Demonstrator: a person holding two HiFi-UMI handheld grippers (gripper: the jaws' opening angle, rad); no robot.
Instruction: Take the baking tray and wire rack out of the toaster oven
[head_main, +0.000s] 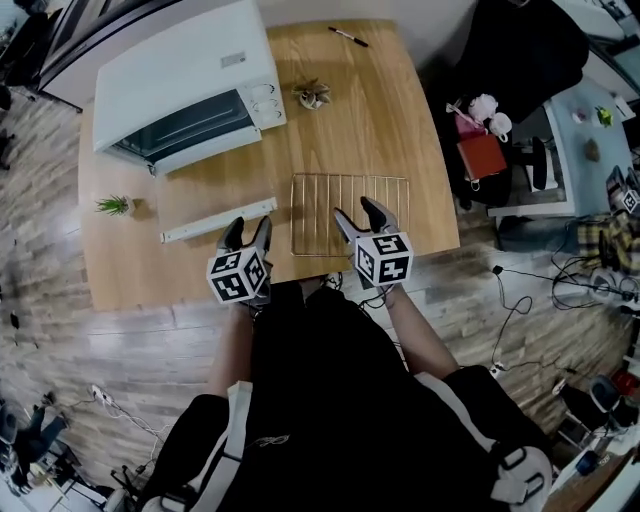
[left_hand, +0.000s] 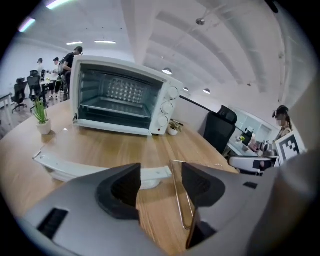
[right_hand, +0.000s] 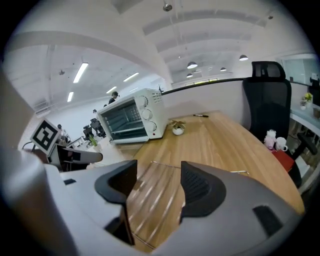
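The black pads of the left gripper stand wide apart with nothing between them. Its own view looks through the gap onto bare wood and one edge wire of the rack. The right gripper is just as wide and just as empty. The rack's wires show on the table beyond its pads, and they are not pinched.

The rectangular silver wire rack lies flat on the light wooden table, close to the near edge and right in front of the right gripper. The shallow white metal baking tray lies flat to its left, ahead of the left gripper. Its right end is just beside the rack, and I cannot tell whether they touch. Further back, the white toaster oven has its glass door down, and from the left gripper's view its cavity looks empty.

By my reading both pieces are out, so all that remains is to get clear cleanly:
- Keep both sets of pads spread.
- Lift before drawing back, so no fingertip hooks the rack's near wire. The rack is light and near the table edge, and a snag could drag it off.
- On the left, steer clear of the tray's raised lip, which would slide easily on the smooth wood.

The small green potted plant stands well to the left, out of the way.
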